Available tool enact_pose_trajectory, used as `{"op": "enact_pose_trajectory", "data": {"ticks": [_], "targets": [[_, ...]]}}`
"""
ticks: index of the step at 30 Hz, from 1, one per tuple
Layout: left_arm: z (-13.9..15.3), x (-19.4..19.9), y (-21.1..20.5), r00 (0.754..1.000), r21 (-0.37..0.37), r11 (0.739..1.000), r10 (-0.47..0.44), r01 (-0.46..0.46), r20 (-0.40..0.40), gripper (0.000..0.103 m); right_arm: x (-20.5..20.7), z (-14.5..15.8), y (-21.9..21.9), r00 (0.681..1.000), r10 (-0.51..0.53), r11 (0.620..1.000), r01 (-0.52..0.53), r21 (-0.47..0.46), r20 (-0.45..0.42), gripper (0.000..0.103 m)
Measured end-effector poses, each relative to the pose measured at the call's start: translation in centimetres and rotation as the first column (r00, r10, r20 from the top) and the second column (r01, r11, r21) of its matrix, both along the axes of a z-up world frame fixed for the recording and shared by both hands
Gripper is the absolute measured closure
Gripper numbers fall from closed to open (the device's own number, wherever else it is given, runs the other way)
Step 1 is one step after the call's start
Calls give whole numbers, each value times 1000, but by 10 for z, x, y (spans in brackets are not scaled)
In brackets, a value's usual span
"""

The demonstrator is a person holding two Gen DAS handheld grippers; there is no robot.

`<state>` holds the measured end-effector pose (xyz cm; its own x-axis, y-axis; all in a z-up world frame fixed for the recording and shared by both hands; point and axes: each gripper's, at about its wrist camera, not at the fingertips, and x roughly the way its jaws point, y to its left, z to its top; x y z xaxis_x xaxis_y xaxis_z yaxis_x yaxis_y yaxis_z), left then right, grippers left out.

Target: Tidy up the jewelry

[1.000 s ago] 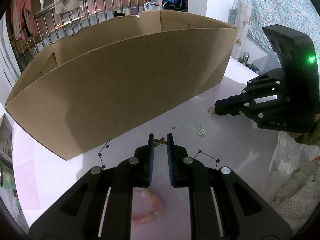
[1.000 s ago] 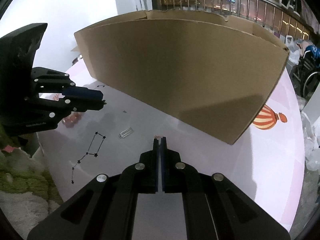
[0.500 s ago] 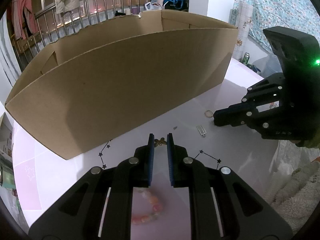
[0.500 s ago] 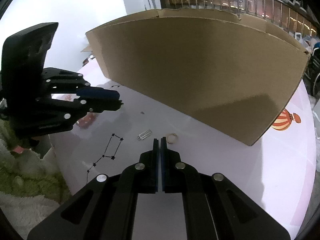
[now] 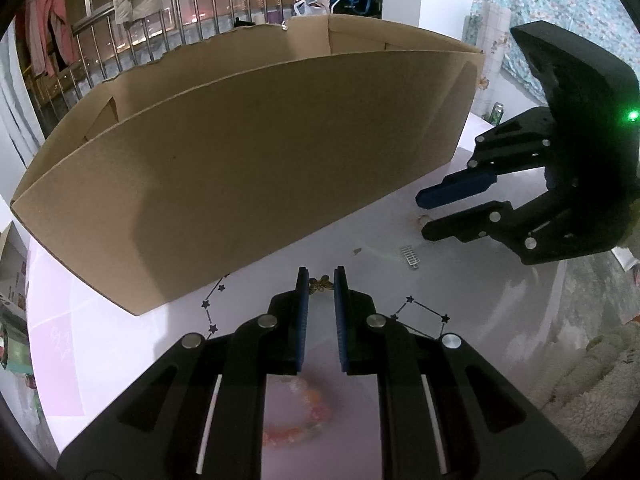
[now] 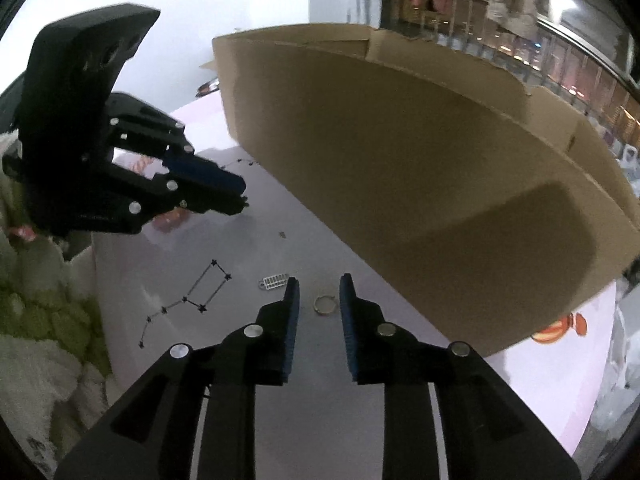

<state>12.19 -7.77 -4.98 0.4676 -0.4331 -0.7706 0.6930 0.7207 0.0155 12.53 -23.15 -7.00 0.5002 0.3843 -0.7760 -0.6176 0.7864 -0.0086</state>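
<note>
A small gold ring (image 6: 324, 305) lies on the pale table, just ahead of and between the fingertips of my open right gripper (image 6: 319, 283); it also shows in the left wrist view (image 5: 422, 221). A small gold charm (image 5: 321, 283) lies between the tips of my left gripper (image 5: 320, 276), whose jaws stand a little apart around it. A silver grid-shaped clasp (image 6: 273, 281) lies left of the ring, also seen in the left wrist view (image 5: 409, 255). A pink bead bracelet (image 5: 298, 420) lies under the left gripper's body. The right gripper (image 5: 425, 213) appears at right in the left wrist view.
A large open cardboard box (image 5: 248, 152) stands across the back of the table, also in the right wrist view (image 6: 420, 160). Star constellation prints (image 6: 188, 300) mark the table. A fluffy blanket (image 5: 588, 376) lies off the table's near edge. A tiny dark fragment (image 5: 357, 251) lies near the box.
My right gripper has opened from shut and drawn back so the ring lies between its fingertips. The left gripper has stayed over the charm.
</note>
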Motion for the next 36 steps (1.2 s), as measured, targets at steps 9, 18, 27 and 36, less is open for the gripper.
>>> {"op": "enact_pose_trajectory", "data": {"ticks": [9, 18, 27, 36], "targets": [[-2, 5, -3, 1000, 8, 1000, 8, -8, -5, 92, 4, -2, -9, 999, 38, 998, -36, 58, -35, 91], [1, 4, -1, 1000, 5, 1000, 7, -7, 3, 92, 0, -3, -8, 999, 1, 997, 2, 81, -39, 93], [8, -3, 4, 1000, -16, 1000, 6, -5, 18, 92, -9, 8, -14, 999, -47, 994, 49, 101, -23, 93], [63, -15, 17, 996, -119, 993, -12, 23, 88, 92, -20, 71, -19, 992, -95, 971, 73, 228, 89, 93]]}}
